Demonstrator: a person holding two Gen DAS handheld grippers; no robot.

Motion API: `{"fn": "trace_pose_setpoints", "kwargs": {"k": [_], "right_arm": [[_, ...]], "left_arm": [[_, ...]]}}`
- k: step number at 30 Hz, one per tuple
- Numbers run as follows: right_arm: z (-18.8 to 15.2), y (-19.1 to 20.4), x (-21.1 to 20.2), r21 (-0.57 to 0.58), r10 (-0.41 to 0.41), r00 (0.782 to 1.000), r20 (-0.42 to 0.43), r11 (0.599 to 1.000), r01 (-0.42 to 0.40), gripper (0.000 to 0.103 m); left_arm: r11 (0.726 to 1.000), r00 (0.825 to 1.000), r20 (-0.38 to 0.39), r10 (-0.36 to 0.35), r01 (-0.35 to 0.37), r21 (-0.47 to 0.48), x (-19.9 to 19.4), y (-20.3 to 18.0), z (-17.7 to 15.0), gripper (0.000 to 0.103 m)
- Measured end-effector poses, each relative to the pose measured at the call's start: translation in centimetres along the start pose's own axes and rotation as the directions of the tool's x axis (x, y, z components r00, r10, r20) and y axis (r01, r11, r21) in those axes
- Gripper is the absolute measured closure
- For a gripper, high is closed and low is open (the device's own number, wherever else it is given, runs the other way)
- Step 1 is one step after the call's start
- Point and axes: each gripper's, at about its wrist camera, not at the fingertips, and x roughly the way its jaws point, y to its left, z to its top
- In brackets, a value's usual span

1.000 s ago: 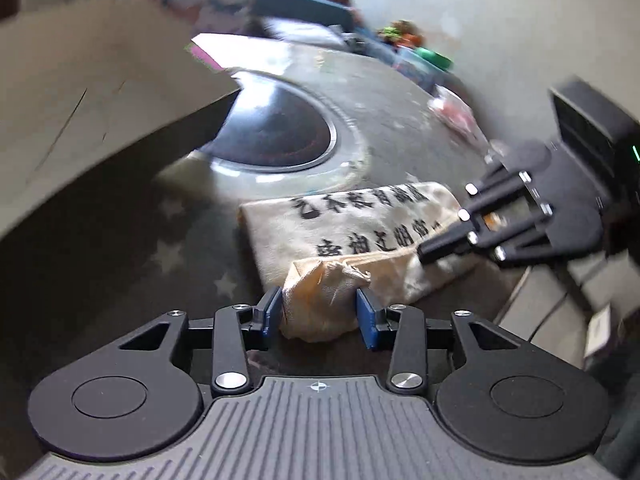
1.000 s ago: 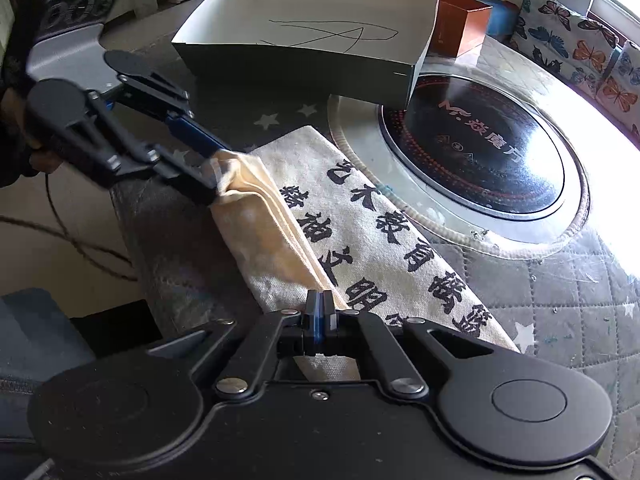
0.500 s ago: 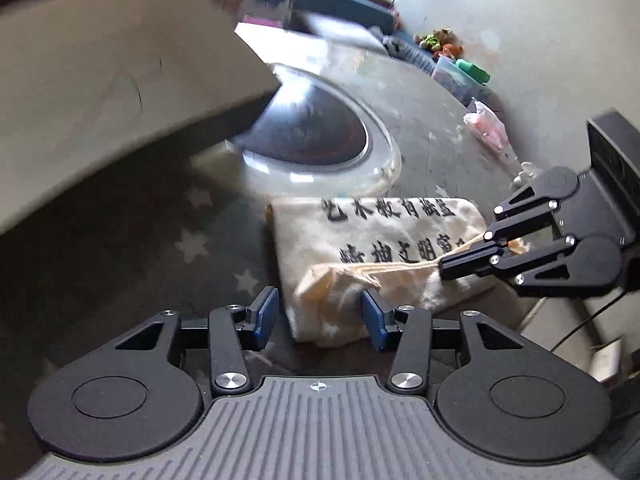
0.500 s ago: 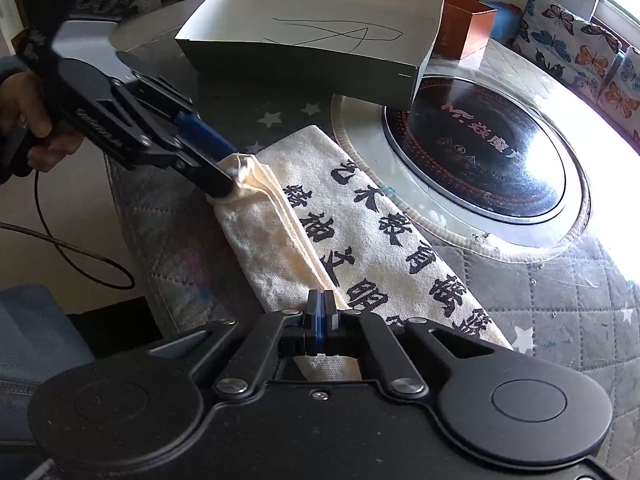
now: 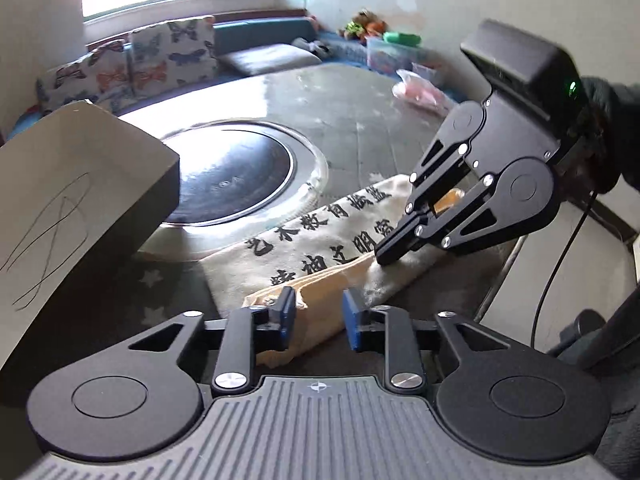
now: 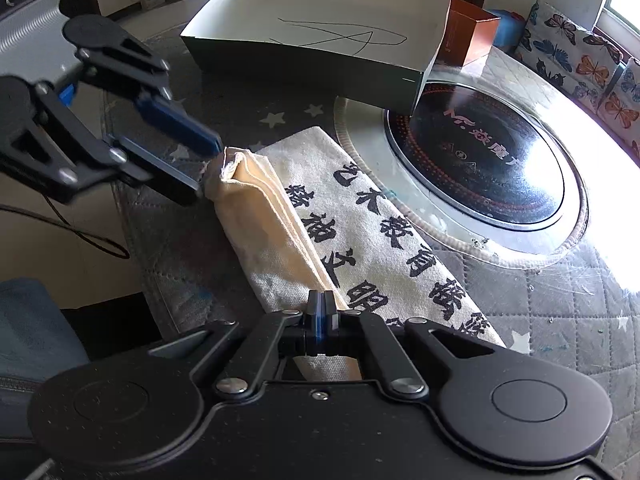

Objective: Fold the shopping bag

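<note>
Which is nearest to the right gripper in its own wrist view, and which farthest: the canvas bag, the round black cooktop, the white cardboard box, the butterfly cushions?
1. Canvas bag: under the right gripper, whose fingers are shut on its folded edge.
2. Round black cooktop: ahead, to the right.
3. White cardboard box: beyond, its corner over the cooktop's rim.
4. Butterfly cushions: far right, off the table.

1. The left gripper points forward and downward at the near left end of the shopping bag. Its jaws are closing, with the bag's folded cream edge between the blue pads.
2. The right gripper tilts steeply down at the bag's other end, its jaws pressed together and pinching the cloth.
3. A dark-sleeved hand grasps the right gripper's body from behind.
</note>
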Motion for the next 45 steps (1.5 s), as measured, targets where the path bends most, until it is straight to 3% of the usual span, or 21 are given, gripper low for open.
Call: {"fn": "trace_pose_setpoints", "kwargs": {"k": [7, 10, 16, 21, 30, 34, 42, 45], "right_arm": [[0.0, -0.1, 0.0, -0.003, 0.002, 1.0, -0.001, 1.0, -0.002, 0.101], [0.0, -0.1, 0.0, -0.003, 0.003, 1.0, 0.0, 1.0, -0.003, 0.101], [0.1, -0.1, 0.0, -0.003, 0.006, 1.0, -0.007, 1.0, -0.006, 0.101], [0.1, -0.2, 0.0, 0.003, 0.007, 1.0, -0.007, 1.0, -0.007, 0.101], [0.1, -0.1, 0.1, -0.004, -0.003, 1.0, -0.007, 1.0, 0.003, 0.101], [0.1, 0.0, 0.2, -0.008, -0.008, 1.0, -0.007, 1.0, 0.008, 0.101], [0.1, -0.1, 0.2, -0.002, -0.002, 1.0, -0.004, 1.0, 0.002, 0.101], [0.0, -0.2, 0.2, 0.0, 0.001, 1.0, -0.002, 1.0, -0.001, 0.101]], "left_arm": [[0.987, 0.996, -0.03, 0.087, -0.082, 0.135, 2.0, -0.7, 0.0, 0.086], [0.985, 0.995, -0.04, 0.094, -0.087, 0.148, 2.6, -0.7, 0.0, 0.086], [0.992, 0.994, -0.076, 0.08, -0.072, 0.102, 4.0, 0.1, 0.2, 0.086], [0.99, 0.993, -0.083, 0.087, -0.077, 0.119, 4.6, -0.1, 0.4, 0.086], [0.982, 0.996, -0.003, 0.092, -0.09, 0.166, 2.6, -1.8, 1.1, 0.086], [0.979, 0.997, -0.02, 0.068, -0.063, 0.194, 3.7, -2.5, 1.0, 0.088], [0.993, 0.998, -0.051, 0.021, -0.015, 0.114, 5.8, -1.2, 0.5, 0.09], [0.979, 0.998, -0.053, 0.034, -0.022, 0.205, 5.5, -2.3, 1.1, 0.09]]}}
